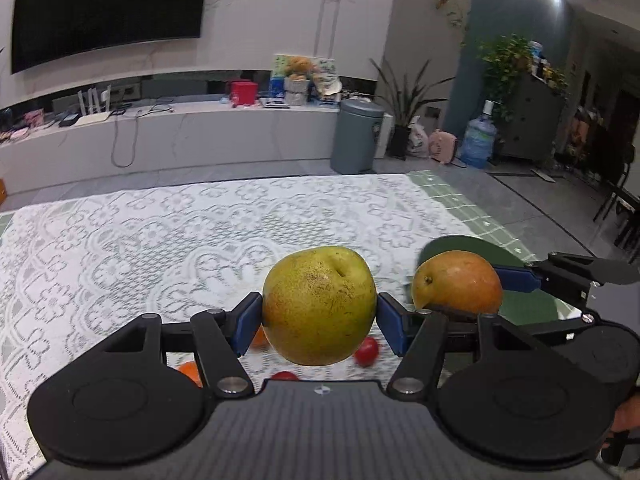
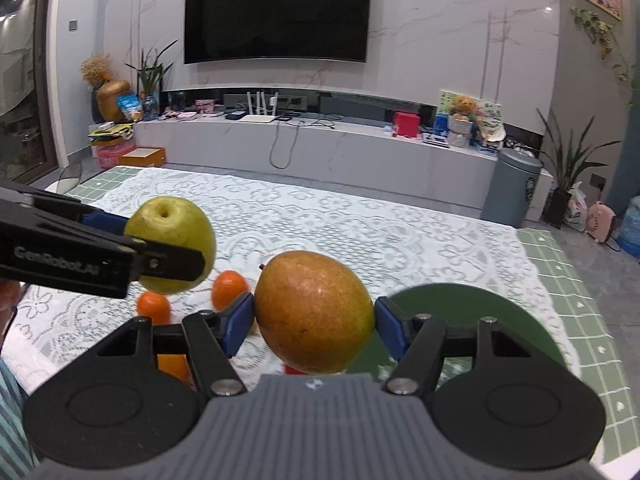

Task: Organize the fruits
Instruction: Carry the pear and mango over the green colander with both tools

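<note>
Pear (image 1: 319,306): yellow-green, speckled brown, dimple facing up. Clamped at its widest part between the blue pads (image 1: 249,322) of the left gripper (image 1: 319,320), jaws about half open around it. Held clear above the table; in the right wrist view it (image 2: 172,226) sits left of the mango and slightly higher.

Mango (image 2: 314,312): orange-red shading to yellow-green at one edge, stem end to the left. Gripped across its middle by the right gripper (image 2: 314,326), a blue pad (image 2: 238,322) pressing each side, jaws about half open. Also lifted off the table. In the left wrist view it (image 1: 458,282) hangs just right of the pear, the two fruits apart.

Plate (image 2: 480,320): dark green, round, on the table behind and right of the mango, partly hidden by the right gripper.

Oranges: two small ones (image 2: 229,289) (image 2: 153,307) on the cloth below and between the held fruits; a further orange patch (image 2: 173,366) shows behind the right gripper's left finger.

Tomatoes: small, red; one (image 1: 366,351) under the pear, another (image 1: 285,376) at the left gripper's body edge.

Tablecloth (image 1: 160,240): white lace over green checked cloth.

Bin (image 2: 510,186): grey, on the floor beyond the table's far right corner.

TV (image 2: 276,10): dark, wall-mounted above a long white console.
</note>
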